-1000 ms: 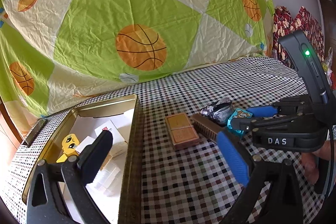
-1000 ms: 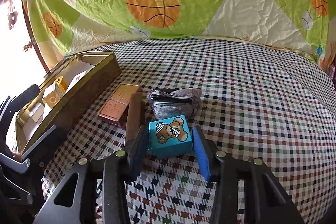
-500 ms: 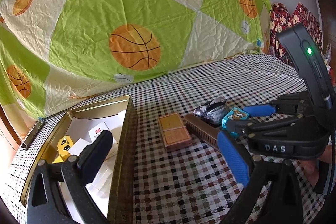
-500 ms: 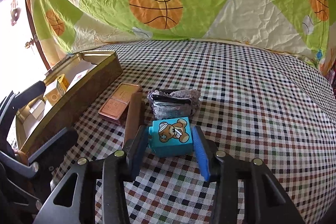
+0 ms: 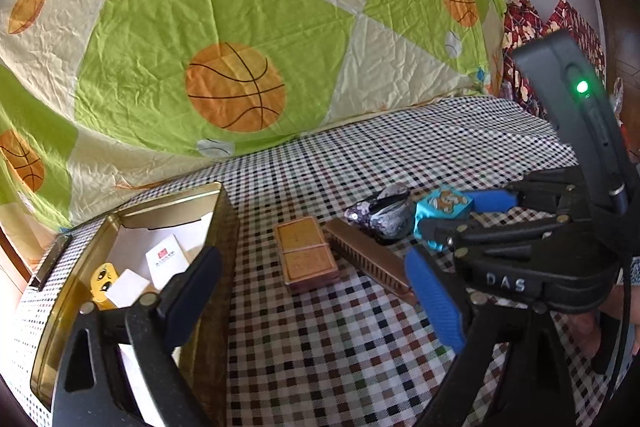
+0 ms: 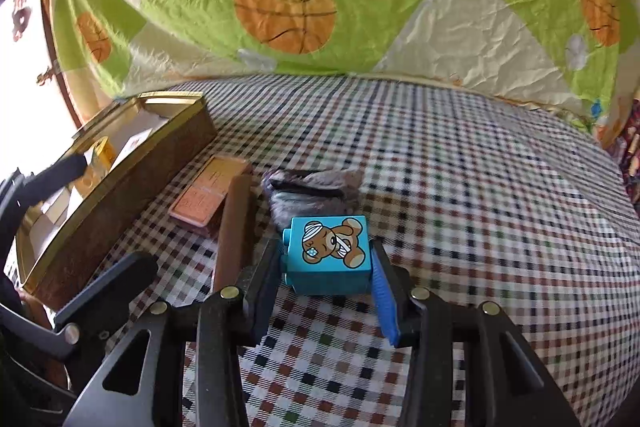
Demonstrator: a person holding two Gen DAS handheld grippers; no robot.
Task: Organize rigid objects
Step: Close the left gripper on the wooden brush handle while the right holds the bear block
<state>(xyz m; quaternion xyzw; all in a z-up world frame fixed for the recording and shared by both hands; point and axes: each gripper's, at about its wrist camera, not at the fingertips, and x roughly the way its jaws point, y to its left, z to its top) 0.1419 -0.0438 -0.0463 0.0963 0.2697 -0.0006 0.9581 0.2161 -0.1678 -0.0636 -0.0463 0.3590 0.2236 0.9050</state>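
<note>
Right gripper (image 6: 326,277) clamped on teal bear block (image 6: 328,253), block just above checked tablecloth (image 6: 460,187), lifted slightly off cloth. Grey-purple pouch (image 6: 312,191) just behind block. Long brown bar (image 6: 234,227) left of block, beside copper flat tin (image 6: 208,193). Left gripper (image 5: 312,303) wide, jaws just narrowed a little, nothing between; one finger over gold tin box (image 5: 208,291), other near bar. Box holds yellow face block (image 5: 103,281), white cards. Basketball sheet (image 5: 224,39) behind.
</note>
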